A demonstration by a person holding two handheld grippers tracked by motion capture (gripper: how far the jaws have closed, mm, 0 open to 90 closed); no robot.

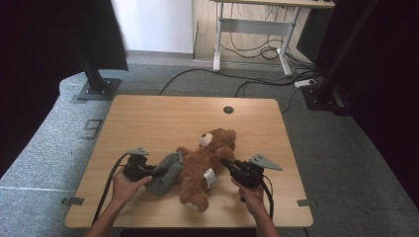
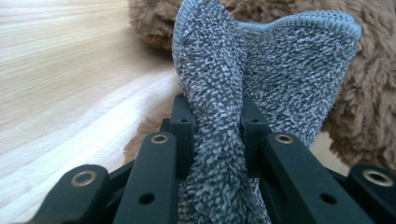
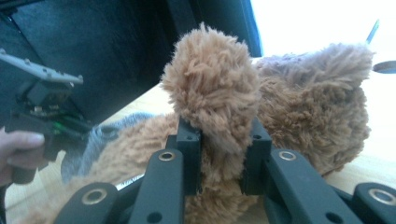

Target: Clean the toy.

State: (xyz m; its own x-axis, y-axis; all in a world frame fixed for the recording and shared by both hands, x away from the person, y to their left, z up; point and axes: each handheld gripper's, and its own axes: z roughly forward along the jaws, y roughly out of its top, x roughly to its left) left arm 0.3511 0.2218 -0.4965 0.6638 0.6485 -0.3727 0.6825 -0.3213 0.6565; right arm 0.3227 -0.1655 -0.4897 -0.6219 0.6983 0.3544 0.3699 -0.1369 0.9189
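Wooden table (image 1: 148, 118), grey carpet (image 1: 341, 148), cables (image 1: 257, 52)

I see grey carpet (image 1: 341, 148) around my wooden desk (image 1: 163, 118), cables (image 1: 257, 52) under a far white-legged table (image 1: 252, 37)

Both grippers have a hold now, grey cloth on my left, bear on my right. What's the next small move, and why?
Probably draw the left gripper, shut on the grey garment, slowly away from the teddy bear, while the right gripper, shut on a limb, holds firm. The garment looks bunched against the bear's body.
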